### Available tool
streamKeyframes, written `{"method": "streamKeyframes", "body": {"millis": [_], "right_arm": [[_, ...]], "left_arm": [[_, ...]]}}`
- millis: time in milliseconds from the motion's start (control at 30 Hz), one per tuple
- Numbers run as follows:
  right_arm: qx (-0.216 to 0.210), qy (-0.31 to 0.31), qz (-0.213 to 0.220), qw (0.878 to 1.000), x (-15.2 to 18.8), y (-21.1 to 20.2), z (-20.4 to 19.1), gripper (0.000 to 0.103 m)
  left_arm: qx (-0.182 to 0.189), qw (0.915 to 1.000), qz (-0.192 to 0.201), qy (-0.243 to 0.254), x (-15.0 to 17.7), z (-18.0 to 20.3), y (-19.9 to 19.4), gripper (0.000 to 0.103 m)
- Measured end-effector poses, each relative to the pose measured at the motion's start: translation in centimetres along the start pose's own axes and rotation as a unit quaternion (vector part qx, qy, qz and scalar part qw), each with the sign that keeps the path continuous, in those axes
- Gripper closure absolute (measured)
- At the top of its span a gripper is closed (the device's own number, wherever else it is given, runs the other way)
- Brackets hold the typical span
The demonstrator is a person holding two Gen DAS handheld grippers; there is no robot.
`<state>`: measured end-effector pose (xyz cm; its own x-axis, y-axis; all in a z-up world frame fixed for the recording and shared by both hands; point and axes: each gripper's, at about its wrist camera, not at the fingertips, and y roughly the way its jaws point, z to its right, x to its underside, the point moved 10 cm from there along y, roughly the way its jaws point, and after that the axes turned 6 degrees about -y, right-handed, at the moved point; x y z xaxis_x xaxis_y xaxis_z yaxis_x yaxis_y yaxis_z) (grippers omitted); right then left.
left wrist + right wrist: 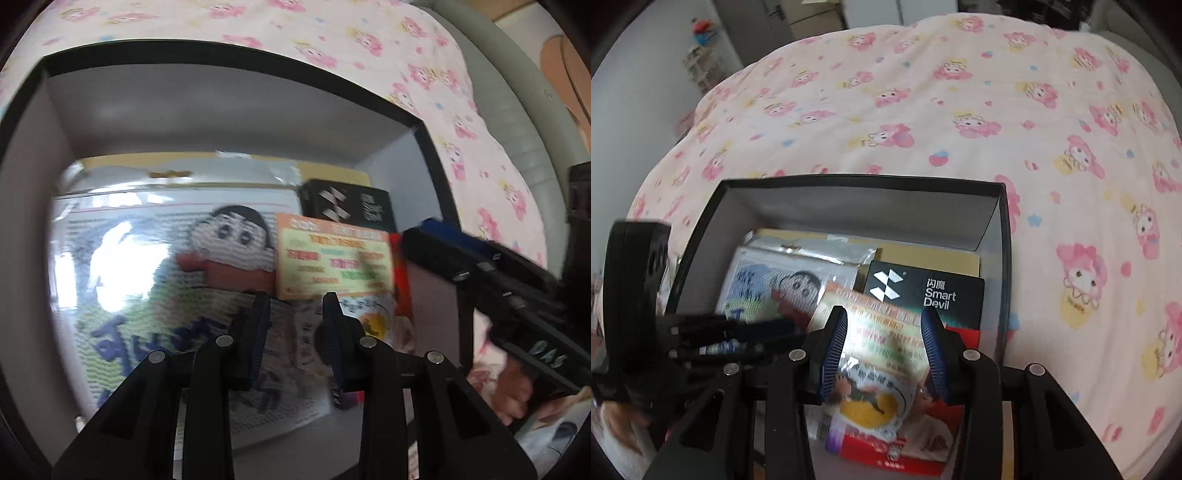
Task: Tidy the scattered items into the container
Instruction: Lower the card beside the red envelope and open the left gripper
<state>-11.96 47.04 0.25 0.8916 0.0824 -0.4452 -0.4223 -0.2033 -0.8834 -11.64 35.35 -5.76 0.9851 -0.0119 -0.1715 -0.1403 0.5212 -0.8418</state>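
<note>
A black box with grey walls [221, 55] [849, 181] stands on the bed. Inside lie a glossy cartoon packet [166, 277] [768, 288], a black Smart Devil carton [354, 206] [923, 291], an orange printed card [332, 258] [879, 325], a snack packet with a yellow patch [875, 398] and something red [400, 277]. My left gripper [295, 314] [775, 334] hangs over the cartoon packet, open by a narrow gap with nothing in it. My right gripper [884, 332] [417, 236] hovers over the card and snack packet near the right wall, open, pads not pressing anything.
Pink cartoon-print bedding [923, 110] surrounds the box on all sides. A grey padded bed edge [517, 110] runs along the right in the left wrist view. A hand [517, 391] grips the right tool's handle. A wall and a small shelf [701, 62] lie beyond the bed.
</note>
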Motion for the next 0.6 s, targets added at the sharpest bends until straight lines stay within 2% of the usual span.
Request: {"method": "streamKeyframes", "body": {"millis": [133,200,333,467,533,567,600], "right_arm": [[0.008,0.004,-0.018,1.000,1.7,0.6,0.5,0.066],[0.004,0.007,-0.011,1.000,2.0,0.1,0.7,0.066],[0.014,0.012,0.003,1.000,2.0,-0.6,1.6,0.066],[0.002,0.003,-0.009,1.000,2.2,0.4,1.1,0.066],[0.015,-0.015,-0.009,1.000,2.2,0.7,0.7,0.066],[0.023,-0.025,-0.010,0.999,2.3,0.8,0.6,0.066],[0.030,-0.032,-0.010,0.999,2.4,0.9,0.5,0.066]], "left_arm": [[0.051,0.9971,-0.049,0.026,1.8,2.5,1.2,0.071],[0.061,0.9964,-0.053,0.027,2.3,2.8,0.9,0.071],[-0.008,0.9996,0.021,0.017,0.6,0.3,-1.6,0.071],[-0.016,0.9997,0.017,-0.010,0.3,-0.9,-1.1,0.072],[-0.030,0.9995,0.013,-0.003,0.6,-0.7,-0.5,0.077],[-0.034,0.9992,0.019,-0.003,0.6,-0.6,-0.5,0.085],[-0.041,0.9988,0.027,0.000,0.5,-0.3,-0.5,0.088]]}}
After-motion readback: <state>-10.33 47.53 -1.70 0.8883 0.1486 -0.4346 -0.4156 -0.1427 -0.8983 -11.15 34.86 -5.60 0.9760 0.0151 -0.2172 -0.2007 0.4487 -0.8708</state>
